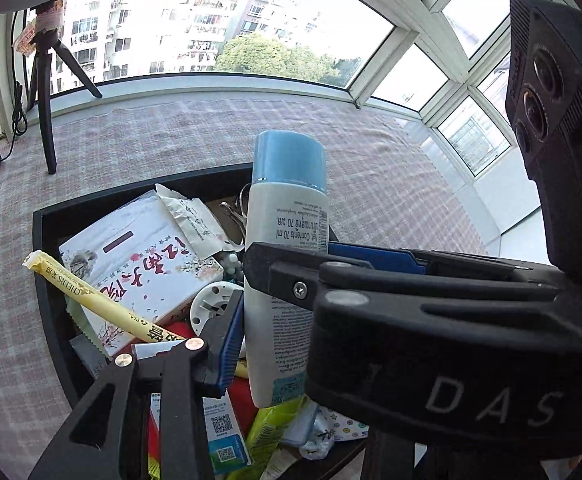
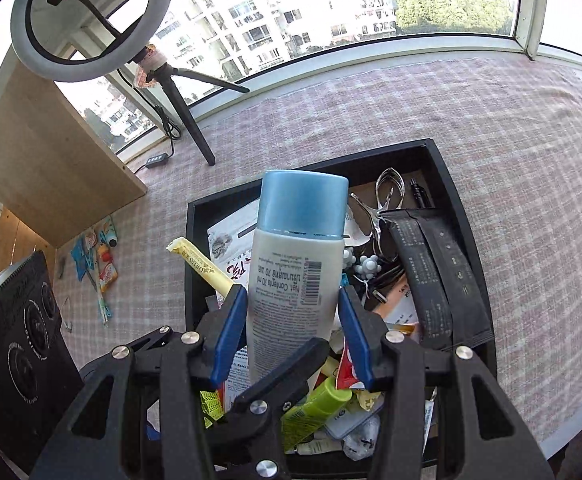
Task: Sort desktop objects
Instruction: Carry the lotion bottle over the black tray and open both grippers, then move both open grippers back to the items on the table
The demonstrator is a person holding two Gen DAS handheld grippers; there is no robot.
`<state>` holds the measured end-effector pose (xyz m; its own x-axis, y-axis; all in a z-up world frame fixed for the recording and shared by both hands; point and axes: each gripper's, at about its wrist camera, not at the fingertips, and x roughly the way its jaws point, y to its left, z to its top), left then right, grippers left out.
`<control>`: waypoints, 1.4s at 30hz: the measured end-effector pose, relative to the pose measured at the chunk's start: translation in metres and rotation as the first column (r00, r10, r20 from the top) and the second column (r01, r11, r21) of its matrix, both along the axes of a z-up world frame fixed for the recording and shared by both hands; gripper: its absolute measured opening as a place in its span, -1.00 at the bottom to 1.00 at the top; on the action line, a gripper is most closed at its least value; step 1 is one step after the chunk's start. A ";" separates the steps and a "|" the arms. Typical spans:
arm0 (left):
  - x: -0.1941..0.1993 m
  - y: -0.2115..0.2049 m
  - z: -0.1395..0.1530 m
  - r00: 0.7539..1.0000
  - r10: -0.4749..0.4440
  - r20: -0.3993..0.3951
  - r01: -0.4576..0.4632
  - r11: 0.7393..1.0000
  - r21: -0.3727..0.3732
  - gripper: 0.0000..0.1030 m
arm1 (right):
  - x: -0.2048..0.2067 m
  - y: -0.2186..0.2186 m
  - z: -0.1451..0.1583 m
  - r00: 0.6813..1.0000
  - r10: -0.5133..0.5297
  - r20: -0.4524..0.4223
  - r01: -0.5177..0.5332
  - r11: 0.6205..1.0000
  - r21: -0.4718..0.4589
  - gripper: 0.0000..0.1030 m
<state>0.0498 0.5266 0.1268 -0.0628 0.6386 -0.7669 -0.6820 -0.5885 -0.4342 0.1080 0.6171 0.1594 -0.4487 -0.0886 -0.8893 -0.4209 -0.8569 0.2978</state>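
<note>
1. Both sets of jaws are clamped on the same white bottle [image 2: 295,276] with the blue cap. Your right gripper [image 2: 291,320] holds its lower body between the blue pads, and your left gripper [image 1: 275,300] pinches it from the side. If the two hands drift apart or twist against each other, the smooth plastic could slip or get levered out.
2. The bottle stands roughly upright above the black tray [image 2: 451,184], cap away from you. It is held low with most of its length free above — a quick swing could tip it.
3. Below lies heaped clutter: a yellow wrapped stick [image 1: 91,300], a printed box [image 1: 147,268], a green tube [image 2: 315,404]. A dropped bottle would scatter them.
4. Metal tongs [image 2: 387,192] sit at the tray's far end; keep clear — they could snag.
5. Beyond, the checked tabletop [image 2: 511,140] lies open for setting down.
</note>
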 end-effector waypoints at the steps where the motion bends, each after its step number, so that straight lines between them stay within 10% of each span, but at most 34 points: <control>1: -0.001 0.005 0.000 1.000 0.003 -0.004 -0.003 1.000 -0.004 -0.25 | 0.001 0.006 0.001 1.000 -0.003 0.000 0.003 1.000 0.004 -0.09; 4: -0.006 0.013 -0.002 0.999 0.040 -0.025 -0.041 0.998 -0.052 0.08 | 0.002 0.019 0.006 1.000 -0.023 -0.013 0.023 0.999 0.041 -0.08; 22: -0.020 -0.041 0.005 0.985 0.139 -0.103 -0.148 0.985 -0.088 0.06 | -0.002 0.007 0.003 0.998 0.010 -0.055 -0.008 1.000 0.025 -0.06; 42: -0.060 -0.223 -0.008 0.926 0.361 -0.114 -0.375 0.915 -0.146 0.06 | -0.049 -0.119 -0.001 0.987 0.152 -0.060 -0.150 0.988 0.045 -0.06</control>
<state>-0.0099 0.3038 0.1185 -0.3373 0.4251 -0.8399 -0.4330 -0.8623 -0.2625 0.0592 0.4980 0.1582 -0.4878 -0.1241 -0.8641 -0.2675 -0.9209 0.2833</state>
